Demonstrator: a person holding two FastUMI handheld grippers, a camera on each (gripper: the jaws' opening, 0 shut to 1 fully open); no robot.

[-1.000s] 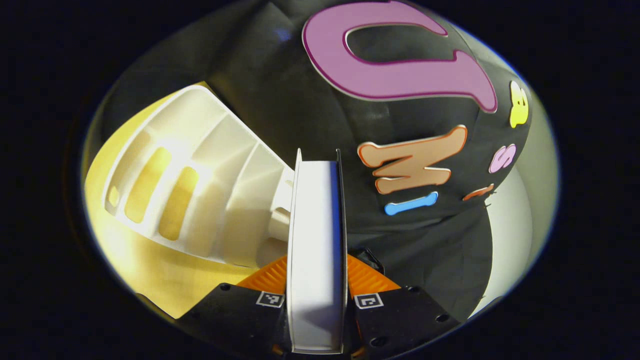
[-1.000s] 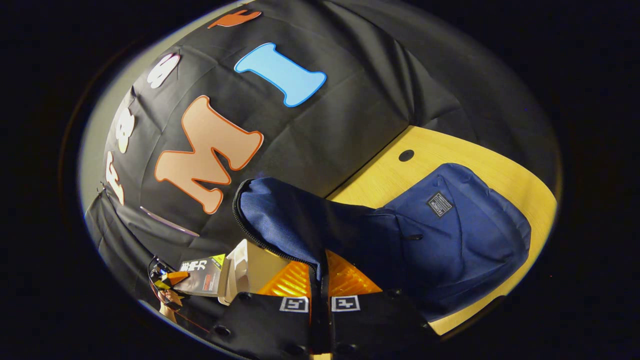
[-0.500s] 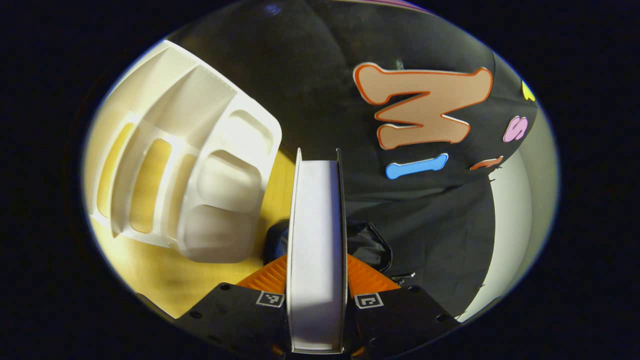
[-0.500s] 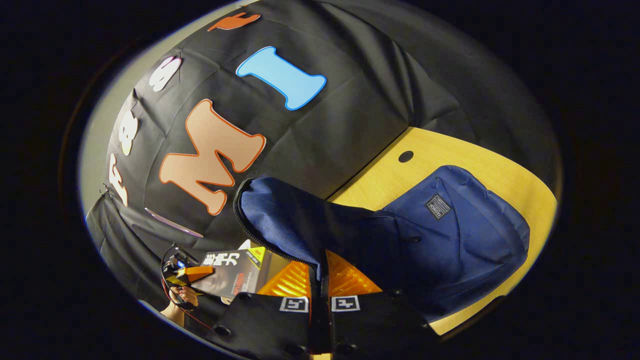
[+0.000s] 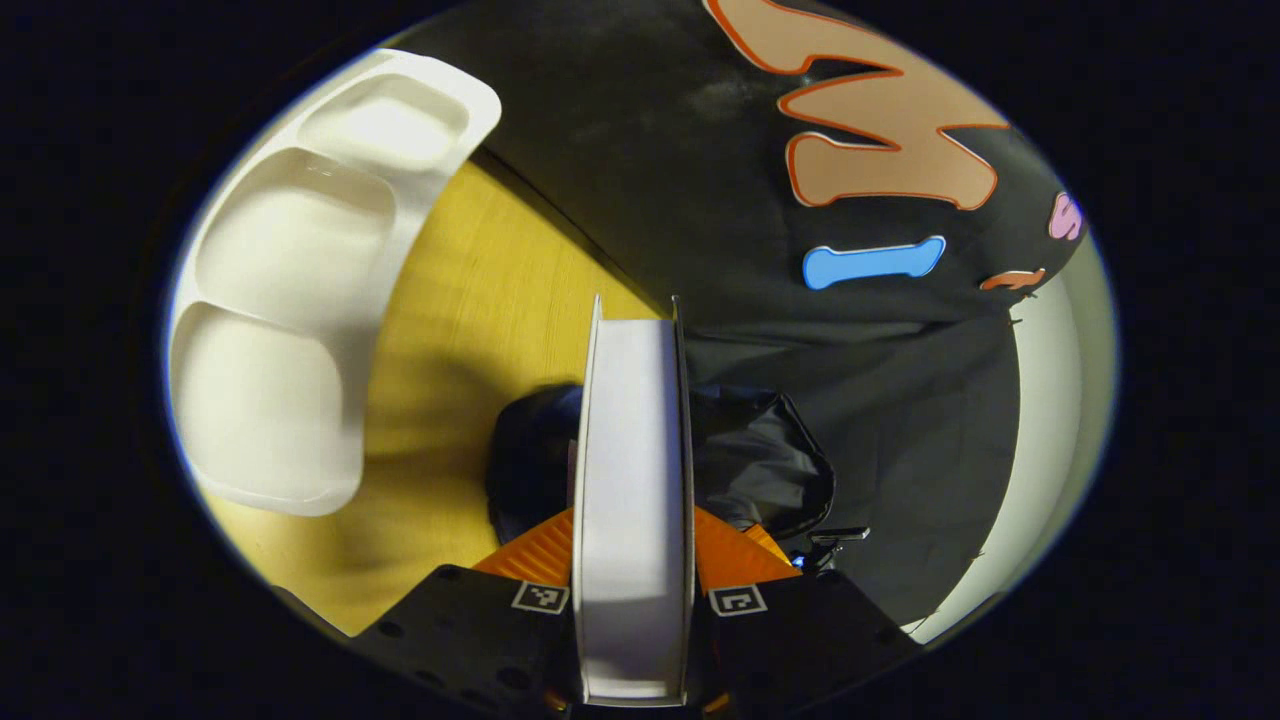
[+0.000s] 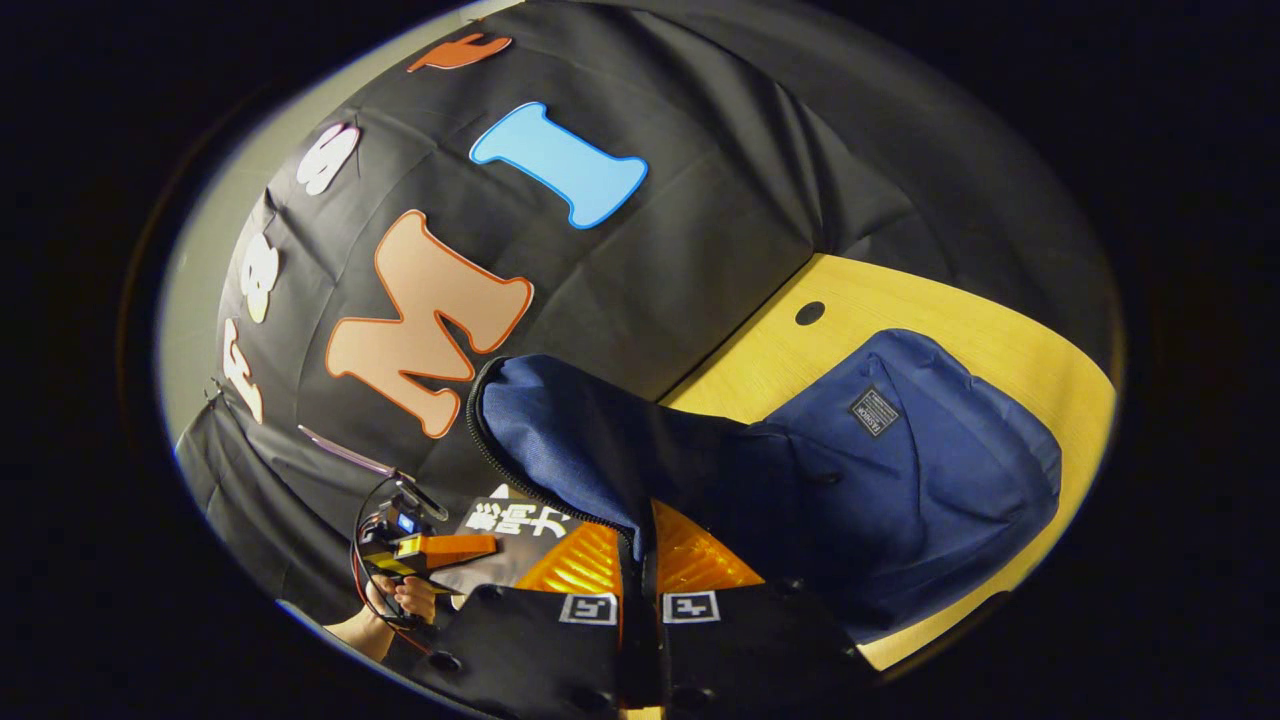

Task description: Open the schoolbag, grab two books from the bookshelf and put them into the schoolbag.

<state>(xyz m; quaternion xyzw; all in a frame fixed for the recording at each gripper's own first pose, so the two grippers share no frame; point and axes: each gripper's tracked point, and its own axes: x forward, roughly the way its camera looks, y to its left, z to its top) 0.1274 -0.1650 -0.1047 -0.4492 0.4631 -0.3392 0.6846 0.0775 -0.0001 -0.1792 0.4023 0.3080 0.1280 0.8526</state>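
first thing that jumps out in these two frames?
In the left gripper view, a white-edged book stands clamped in the left tongs, centre frame, over the dark bag opening, with a white bookshelf upper left. In the right gripper view, the right tongs pinch the flap of the blue schoolbag on the yellow table.

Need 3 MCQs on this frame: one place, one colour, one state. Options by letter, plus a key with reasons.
1. Where does the schoolbag lie?
A. on the wooden table
B. on the floor
C. on the white bookshelf

2. What colour is the schoolbag?
A. red
B. navy blue
C. green

3. What is the left gripper doing?
A. open, holding nothing
B. shut on the book
C. shut on the bag flap

Key: 1 A, the bag rests on the yellow wood top in the right gripper view. 2 B, its fabric is dark blue. 3 B, the jaws press both covers of the book in the left gripper view.
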